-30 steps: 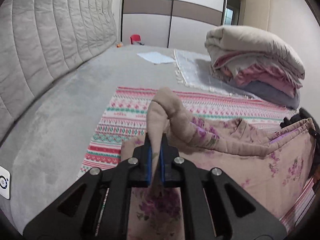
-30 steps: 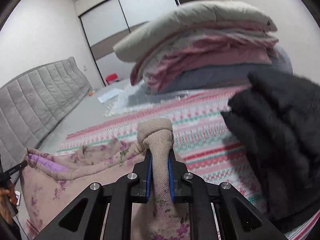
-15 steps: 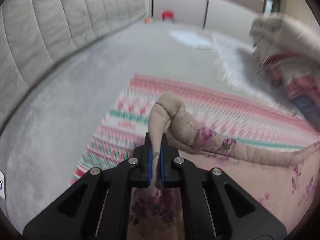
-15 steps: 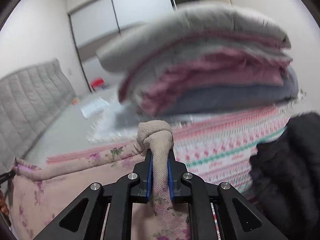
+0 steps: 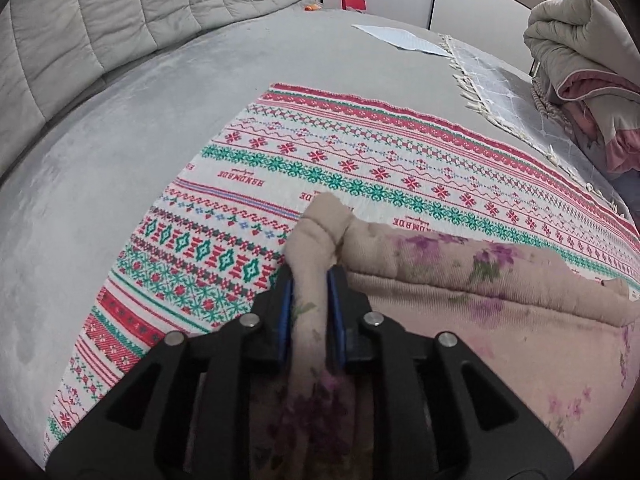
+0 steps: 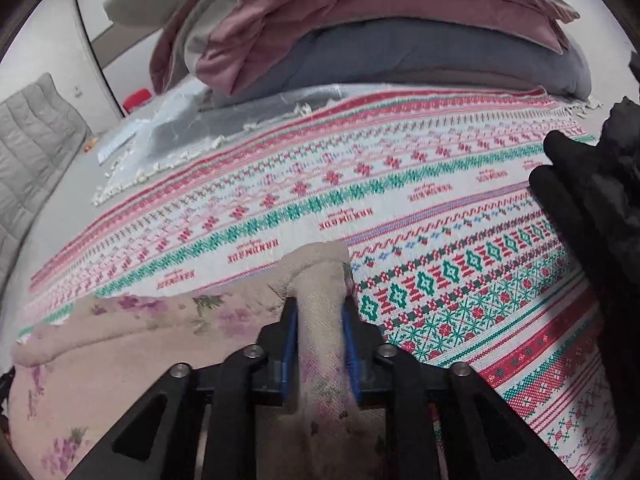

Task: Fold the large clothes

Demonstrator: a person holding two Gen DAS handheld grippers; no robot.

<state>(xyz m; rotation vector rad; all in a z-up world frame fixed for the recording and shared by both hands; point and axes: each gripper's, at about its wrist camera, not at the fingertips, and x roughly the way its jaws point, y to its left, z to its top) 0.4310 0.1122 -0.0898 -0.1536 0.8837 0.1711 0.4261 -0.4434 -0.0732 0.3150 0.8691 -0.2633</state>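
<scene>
A large beige garment with purple flowers (image 5: pixel 460 280) lies over a red, green and white patterned cloth (image 5: pixel 340 160) on a grey bed. My left gripper (image 5: pixel 310 288) is shut on a bunched corner of the garment, low over the patterned cloth. In the right wrist view the same garment (image 6: pixel 140 340) stretches to the left. My right gripper (image 6: pixel 320 320) is shut on its other bunched corner, also low over the patterned cloth (image 6: pixel 360 200). The garment's folded edge runs between the two grippers.
A stack of folded quilts (image 5: pixel 580 60) sits at the far right of the bed and fills the top of the right wrist view (image 6: pixel 360 20). A dark fuzzy garment (image 6: pixel 592 208) lies at the right. A grey padded headboard (image 5: pixel 140 12) is on the left.
Both grippers have come down and forward with the garment's corners, from held up in the air to low over the patterned cloth. The views now tilt down at the bed.
</scene>
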